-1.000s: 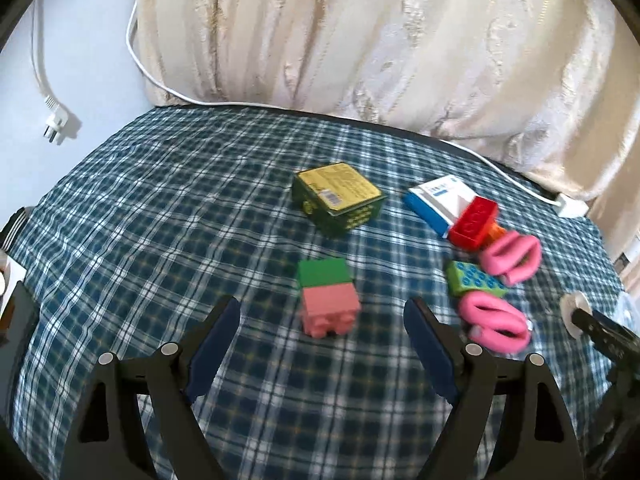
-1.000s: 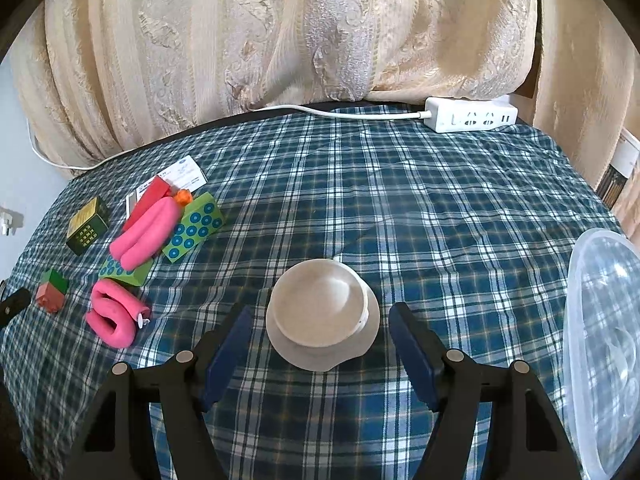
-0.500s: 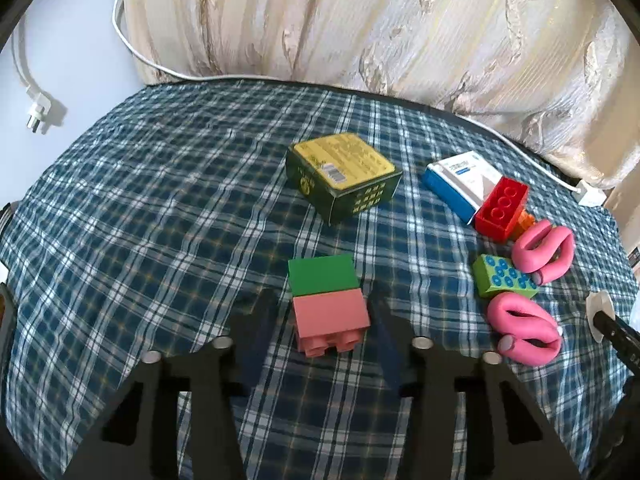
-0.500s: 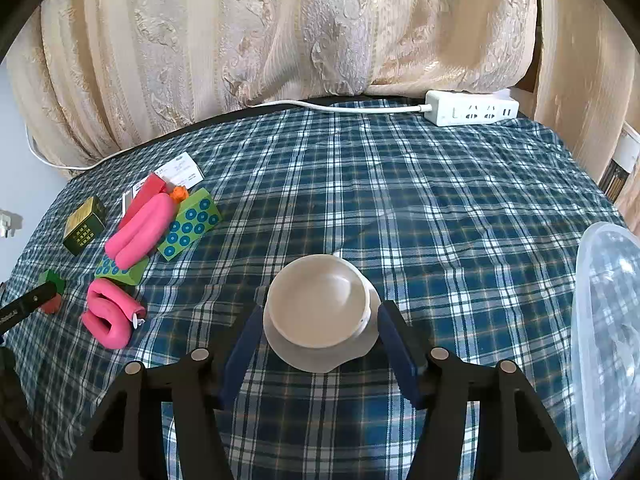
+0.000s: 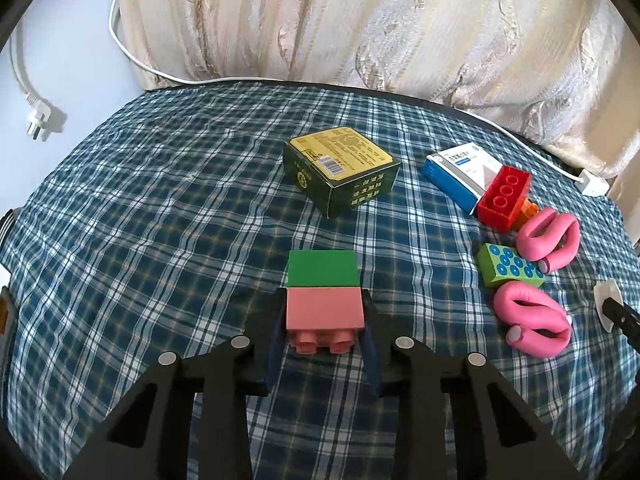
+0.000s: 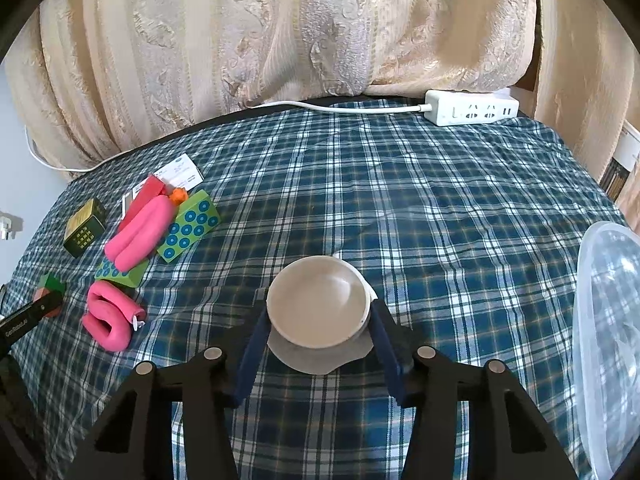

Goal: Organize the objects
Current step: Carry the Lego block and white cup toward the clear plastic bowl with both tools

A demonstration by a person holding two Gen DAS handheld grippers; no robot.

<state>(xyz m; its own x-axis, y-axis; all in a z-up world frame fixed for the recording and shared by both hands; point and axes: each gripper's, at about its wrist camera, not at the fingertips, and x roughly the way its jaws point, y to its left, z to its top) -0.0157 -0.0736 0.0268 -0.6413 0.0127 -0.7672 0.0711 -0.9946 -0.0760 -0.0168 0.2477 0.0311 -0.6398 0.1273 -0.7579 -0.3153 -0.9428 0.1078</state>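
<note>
Left wrist view: the left gripper (image 5: 325,322) has its blue-padded jaws pressed against both sides of the pink plastic building block (image 5: 325,314), which is joined to a green plastic block (image 5: 322,268) on the blue plaid tablecloth (image 5: 160,220). Beyond sits a dark green cardboard box with a yellow top (image 5: 340,174); to the right lie a blue-and-white carton (image 5: 460,174) and a red studded brick (image 5: 504,198).

Right wrist view: the right gripper (image 6: 318,320) has its jaws closed on the rim of the shallow beige ceramic bowl (image 6: 318,302) — the bowl rests on the cloth near the middle. A clear plastic container (image 6: 608,320) stands at the right edge.
</note>
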